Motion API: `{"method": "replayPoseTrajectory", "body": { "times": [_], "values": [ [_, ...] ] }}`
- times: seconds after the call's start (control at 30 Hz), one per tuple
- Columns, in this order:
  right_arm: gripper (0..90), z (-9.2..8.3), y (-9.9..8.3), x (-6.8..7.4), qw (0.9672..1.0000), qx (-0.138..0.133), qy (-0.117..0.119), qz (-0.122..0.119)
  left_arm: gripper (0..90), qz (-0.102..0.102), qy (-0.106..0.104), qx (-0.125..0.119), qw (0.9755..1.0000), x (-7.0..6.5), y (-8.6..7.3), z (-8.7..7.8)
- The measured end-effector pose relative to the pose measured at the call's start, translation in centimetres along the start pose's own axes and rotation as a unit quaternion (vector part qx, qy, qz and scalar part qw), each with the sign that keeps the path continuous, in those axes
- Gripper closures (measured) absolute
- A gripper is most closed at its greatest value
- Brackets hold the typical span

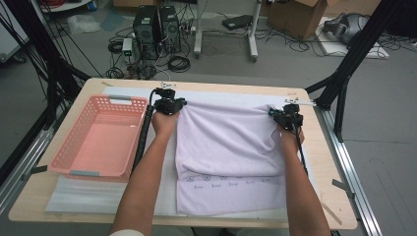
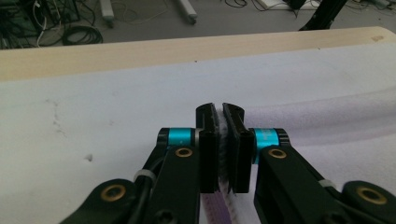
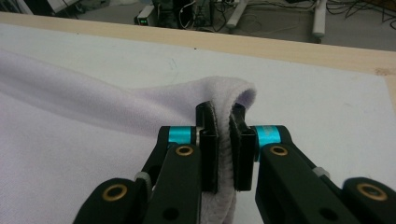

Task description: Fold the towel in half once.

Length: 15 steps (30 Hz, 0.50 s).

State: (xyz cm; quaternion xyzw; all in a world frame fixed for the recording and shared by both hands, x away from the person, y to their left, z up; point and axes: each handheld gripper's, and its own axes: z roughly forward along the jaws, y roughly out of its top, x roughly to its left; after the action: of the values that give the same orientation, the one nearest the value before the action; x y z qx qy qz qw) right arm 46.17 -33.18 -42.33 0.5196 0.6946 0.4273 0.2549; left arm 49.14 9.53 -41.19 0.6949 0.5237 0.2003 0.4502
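we see a pale lilac terry towel folded over on the white mat covering the wooden table. our left gripper has its jaws clamped on the towel's far left corner, our right gripper pinches the far right corner. a pink plastic basket sits just left.
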Motion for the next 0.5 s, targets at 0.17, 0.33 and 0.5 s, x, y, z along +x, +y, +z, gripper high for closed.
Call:
{"method": "replayPoseTrajectory", "body": {
  "times": [0.17, 0.33, 0.5],
  "values": [
    [59.9, -0.4, -0.1, -0.3, 0.9998, 0.008, 0.001, 0.02, 51.3, -0.024, -0.008, 0.003, 0.9997, -0.2, -1.4, -1.4],
    [56.4, -2.0, 0.1, -0.1, 0.9995, -0.008, 0.012, 0.028, 49.9, -0.017, -0.018, -0.001, 0.9997, -0.8, -3.3, -3.0],
    [56.6, -3.6, 0.4, 0.8, 0.9996, -0.011, 0.025, 0.01, 48.4, -0.008, -0.04, -0.013, 0.9991, -1.7, -4.2, -4.6]
  ]
}}
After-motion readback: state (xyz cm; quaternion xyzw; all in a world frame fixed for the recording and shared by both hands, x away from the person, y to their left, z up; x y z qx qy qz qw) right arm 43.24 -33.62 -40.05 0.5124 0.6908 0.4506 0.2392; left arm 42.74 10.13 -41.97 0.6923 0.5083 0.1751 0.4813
